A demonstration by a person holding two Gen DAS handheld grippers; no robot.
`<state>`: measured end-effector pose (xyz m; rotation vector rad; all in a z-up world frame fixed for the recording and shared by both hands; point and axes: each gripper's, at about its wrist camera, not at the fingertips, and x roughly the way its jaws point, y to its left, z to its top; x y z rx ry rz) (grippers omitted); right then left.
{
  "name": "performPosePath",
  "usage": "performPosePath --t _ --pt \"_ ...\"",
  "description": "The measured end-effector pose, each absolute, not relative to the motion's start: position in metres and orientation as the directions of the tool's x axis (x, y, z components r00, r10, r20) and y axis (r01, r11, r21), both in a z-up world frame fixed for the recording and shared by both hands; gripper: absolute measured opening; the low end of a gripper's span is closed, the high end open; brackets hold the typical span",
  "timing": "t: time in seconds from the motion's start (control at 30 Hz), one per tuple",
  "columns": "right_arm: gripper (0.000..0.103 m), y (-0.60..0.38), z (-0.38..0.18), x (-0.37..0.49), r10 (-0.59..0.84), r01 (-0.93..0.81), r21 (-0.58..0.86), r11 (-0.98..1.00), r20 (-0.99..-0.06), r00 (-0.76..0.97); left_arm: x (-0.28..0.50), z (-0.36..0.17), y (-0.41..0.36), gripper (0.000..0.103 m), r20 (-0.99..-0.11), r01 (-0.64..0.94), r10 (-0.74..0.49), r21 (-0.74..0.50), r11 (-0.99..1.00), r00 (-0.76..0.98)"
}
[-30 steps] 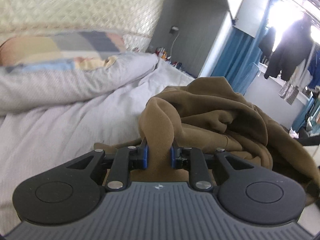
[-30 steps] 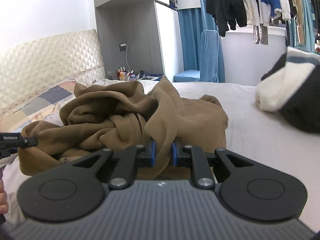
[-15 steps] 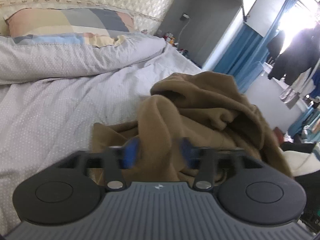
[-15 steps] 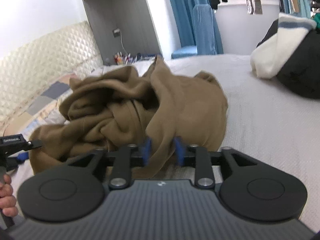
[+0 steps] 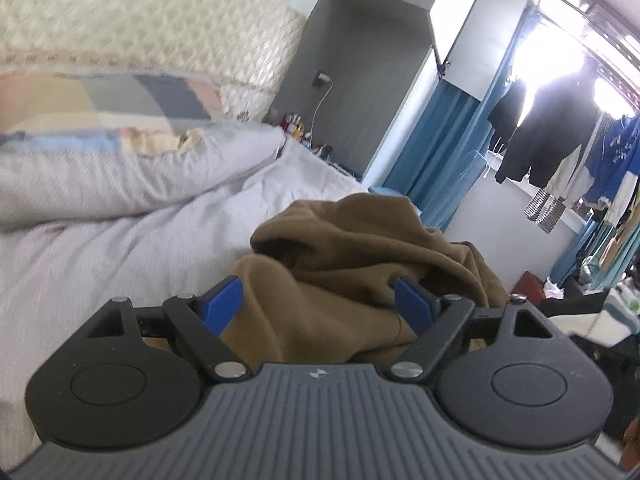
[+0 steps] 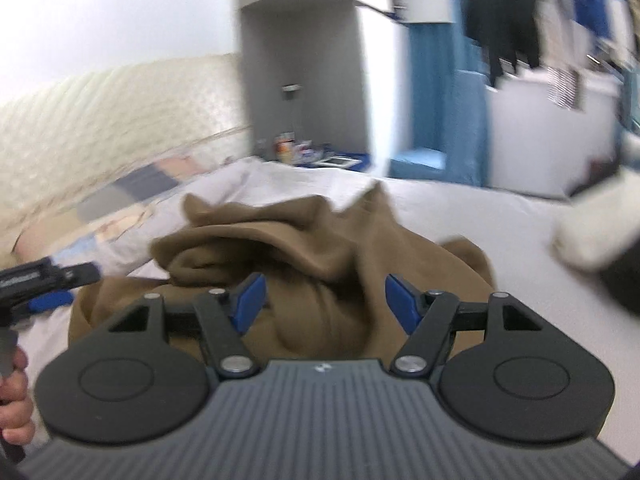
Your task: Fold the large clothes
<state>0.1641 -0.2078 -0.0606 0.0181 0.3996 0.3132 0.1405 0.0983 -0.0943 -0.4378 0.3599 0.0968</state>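
Note:
A crumpled brown garment (image 5: 352, 264) lies heaped on the grey bed sheet (image 5: 120, 264). My left gripper (image 5: 318, 305) sits low at its near edge. Its jaws are opening, and the blue pads (image 5: 222, 304) stand wide apart, with a fold of brown cloth lying loose between them and no pad pressing on it. In the blurred right wrist view the same garment (image 6: 304, 240) fills the middle. My right gripper (image 6: 326, 303) is also opening, pads (image 6: 402, 306) clear of the cloth between them. The left gripper (image 6: 44, 280) and the hand (image 6: 16, 400) holding it show at that view's left edge.
A patchwork pillow (image 5: 120, 100) and rumpled grey duvet (image 5: 132, 176) lie against the quilted headboard (image 5: 140, 28). A black and white garment (image 6: 600, 236) sits on the bed to the right. Beyond the bed are a grey niche (image 5: 360, 80), blue curtains (image 5: 444, 140) and hanging clothes (image 5: 552, 132).
Both grippers were shut on folds of the brown garment and have spread their jaws, letting the cloth go. The garment has slumped lower on the bed. The right view has swung and blurred.

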Motion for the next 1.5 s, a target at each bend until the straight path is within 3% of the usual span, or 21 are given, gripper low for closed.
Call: performPosePath --t 0.2,0.43,0.6,0.77,0.9,1.0,1.3,1.5 --pt "0.081 -0.166 -0.064 0.211 0.326 -0.379 -0.072 0.922 -0.381 0.865 0.161 -0.103 0.090 0.086 -0.334 -0.187 0.081 -0.299 0.936 0.939" --pt "0.080 -0.141 -0.096 0.265 0.266 -0.368 -0.168 0.915 -0.436 0.860 0.177 -0.117 0.087 0.088 -0.340 -0.214 0.128 -0.228 0.950 0.932" --pt "0.078 -0.141 -0.107 0.291 0.266 -0.340 -0.107 0.934 -0.423 0.866 0.191 -0.131 0.097 0.088 -0.377 -0.236 0.121 -0.276 0.932 0.918" --pt "0.066 -0.148 -0.113 0.301 0.243 -0.294 -0.089 0.952 -0.364 0.899 0.201 -0.143 0.110 0.088 -0.399 -0.256 0.114 -0.326 0.910 0.910" --pt "0.039 -0.150 -0.116 0.301 0.265 -0.311 -0.083 0.947 -0.348 0.899 0.207 -0.150 0.112 0.088 -0.406 -0.253 0.103 -0.337 0.907 0.908" --pt "0.026 -0.148 -0.111 0.298 0.269 -0.318 -0.095 0.943 -0.343 0.900 0.206 -0.152 0.112 0.088 -0.404 -0.249 0.099 -0.338 0.908 0.909" --pt "0.018 -0.157 -0.063 0.261 0.265 -0.283 -0.075 0.956 -0.190 0.945 0.197 -0.148 0.119 0.088 -0.360 -0.214 0.060 -0.407 0.888 0.931" --pt "0.017 -0.193 -0.027 0.221 0.232 -0.232 0.003 0.973 -0.064 0.971 0.173 -0.132 0.112 0.088 -0.265 -0.135 0.024 -0.409 0.903 0.964"
